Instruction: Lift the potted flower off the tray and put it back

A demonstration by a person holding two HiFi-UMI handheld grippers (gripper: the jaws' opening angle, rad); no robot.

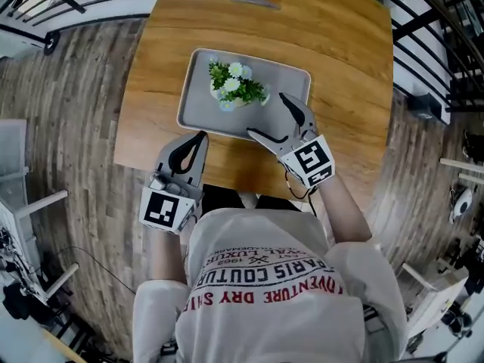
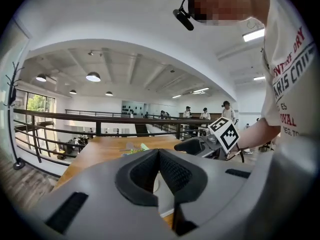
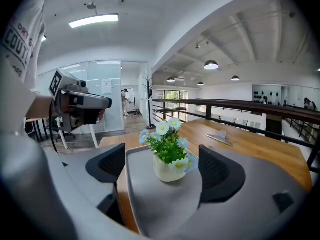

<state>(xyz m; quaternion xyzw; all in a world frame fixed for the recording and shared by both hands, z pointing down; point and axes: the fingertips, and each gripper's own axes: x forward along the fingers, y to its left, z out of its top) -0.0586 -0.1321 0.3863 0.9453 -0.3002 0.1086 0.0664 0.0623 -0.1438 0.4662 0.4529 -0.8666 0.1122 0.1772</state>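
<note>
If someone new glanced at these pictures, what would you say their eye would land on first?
First, the potted flower, white and pale blue blooms in a small white pot, upright on the grey tray in the middle of the wooden table. Next, the right gripper over the tray's near right part, fingers spread wide and aimed at the pot without touching it. The left gripper sits at the table's near edge, fingers together.
</note>
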